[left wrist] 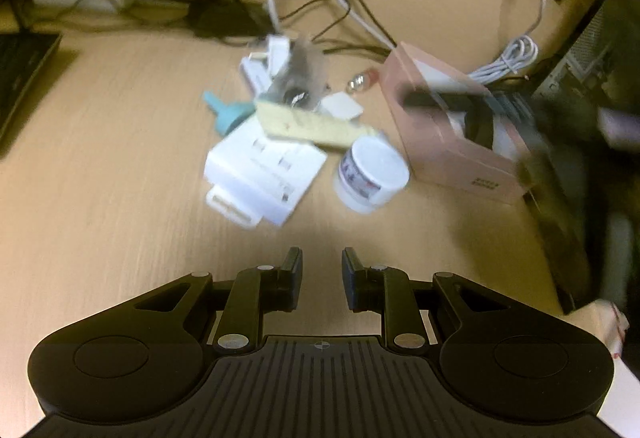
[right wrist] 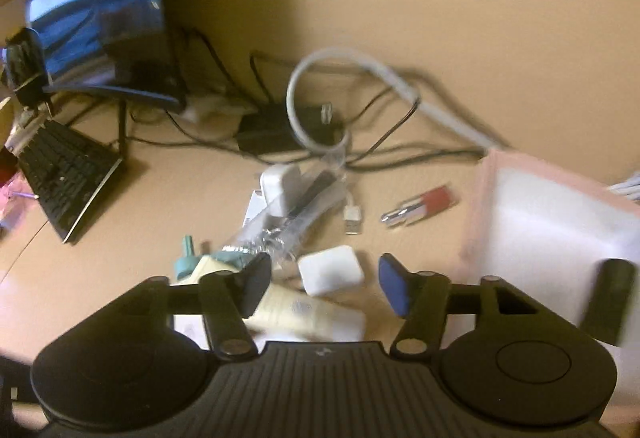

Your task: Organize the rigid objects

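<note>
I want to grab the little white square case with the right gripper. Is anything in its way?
Nothing blocks it. The right gripper is open and empty, and the white square case lies uncovered on the desk just beyond its fingertips.

Your left gripper [left wrist: 321, 270] hangs angled down, jaws narrowly apart, empty; your right gripper [right wrist: 322, 284] angled down, jaws wider, empty

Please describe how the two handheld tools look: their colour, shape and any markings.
Both tools are black plastic. The left tool has two rounded lobes, a ribbed middle plate with a small round mark, silver pivot bolts and black pads. The right tool has the same shape, but one blue pad.
</note>
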Demonstrator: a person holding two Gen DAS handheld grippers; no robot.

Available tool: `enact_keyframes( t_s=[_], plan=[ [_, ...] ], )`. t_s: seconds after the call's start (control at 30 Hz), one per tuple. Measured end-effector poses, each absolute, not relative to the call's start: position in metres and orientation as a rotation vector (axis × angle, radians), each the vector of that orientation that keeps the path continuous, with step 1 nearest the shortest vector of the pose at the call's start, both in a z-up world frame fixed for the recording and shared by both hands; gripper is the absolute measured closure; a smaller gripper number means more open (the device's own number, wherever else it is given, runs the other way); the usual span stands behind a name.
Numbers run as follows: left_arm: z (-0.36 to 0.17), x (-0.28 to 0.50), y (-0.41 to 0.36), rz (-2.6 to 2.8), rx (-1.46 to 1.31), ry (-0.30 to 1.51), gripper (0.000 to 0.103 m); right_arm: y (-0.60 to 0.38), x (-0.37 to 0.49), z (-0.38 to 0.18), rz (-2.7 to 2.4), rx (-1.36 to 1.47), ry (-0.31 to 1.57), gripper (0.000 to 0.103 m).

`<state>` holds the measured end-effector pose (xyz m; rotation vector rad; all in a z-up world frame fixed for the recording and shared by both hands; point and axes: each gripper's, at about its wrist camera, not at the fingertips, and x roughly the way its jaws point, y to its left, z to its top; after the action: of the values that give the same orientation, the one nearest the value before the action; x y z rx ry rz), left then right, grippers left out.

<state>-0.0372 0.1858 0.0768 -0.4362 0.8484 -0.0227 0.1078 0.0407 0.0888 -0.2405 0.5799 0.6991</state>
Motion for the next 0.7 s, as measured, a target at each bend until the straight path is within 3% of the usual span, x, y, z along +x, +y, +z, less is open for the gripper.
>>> enact_keyframes(
  t_s=[0.4, 0.7],
  plan=[
    [0.096, 0.004, 0.193, 0.126, -0.427, 0.722, 0.079, -0.06, 0.048, 0.044, 0.606, -0.002, 0.605, 0.038],
    [0.102, -0.034, 0.21, 0.048, -0.245, 0.807, 0.079, 0.03, 0.062, 0.032, 0.72, -0.173, 0.515, 0.038]
  ],
)
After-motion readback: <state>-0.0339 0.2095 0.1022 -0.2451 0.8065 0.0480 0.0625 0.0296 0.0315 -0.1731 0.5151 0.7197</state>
